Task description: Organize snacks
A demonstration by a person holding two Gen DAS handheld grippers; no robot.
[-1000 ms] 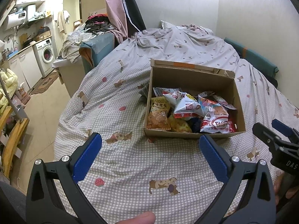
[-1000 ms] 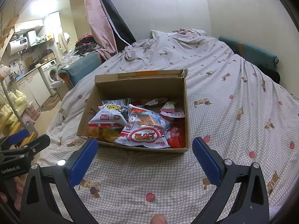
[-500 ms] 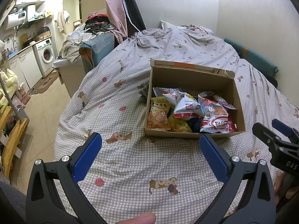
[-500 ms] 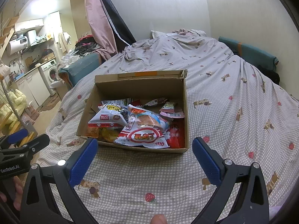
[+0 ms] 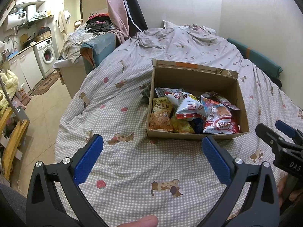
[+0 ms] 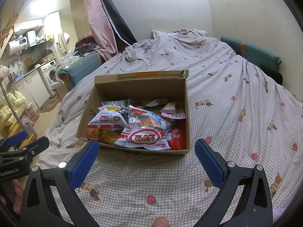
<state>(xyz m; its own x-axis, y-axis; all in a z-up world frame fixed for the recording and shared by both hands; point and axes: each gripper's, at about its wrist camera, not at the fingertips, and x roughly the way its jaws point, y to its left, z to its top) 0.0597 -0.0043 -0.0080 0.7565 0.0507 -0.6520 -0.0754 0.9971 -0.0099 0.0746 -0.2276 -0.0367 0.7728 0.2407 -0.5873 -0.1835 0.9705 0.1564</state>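
Observation:
An open cardboard box (image 5: 195,79) stands on the bed and shows in the right wrist view (image 6: 138,87) too. Several snack packets fill it: an orange peanut bag (image 5: 160,114), a white and red bag (image 5: 189,107) and a big white and red shrimp-chip bag (image 6: 145,135). My left gripper (image 5: 152,147) is open and empty, a little short of the box's near wall. My right gripper (image 6: 146,152) is open and empty, just before the box's near wall. Each gripper shows at the edge of the other's view (image 5: 280,138) (image 6: 22,145).
The bed wears a grey checked cover (image 5: 132,162) with printed animals and strawberries. A crumpled quilt (image 5: 176,36) lies at the far end. A teal bolster (image 6: 251,53) runs along the right wall. The floor (image 5: 43,109) and a washing machine (image 5: 47,54) lie left of the bed.

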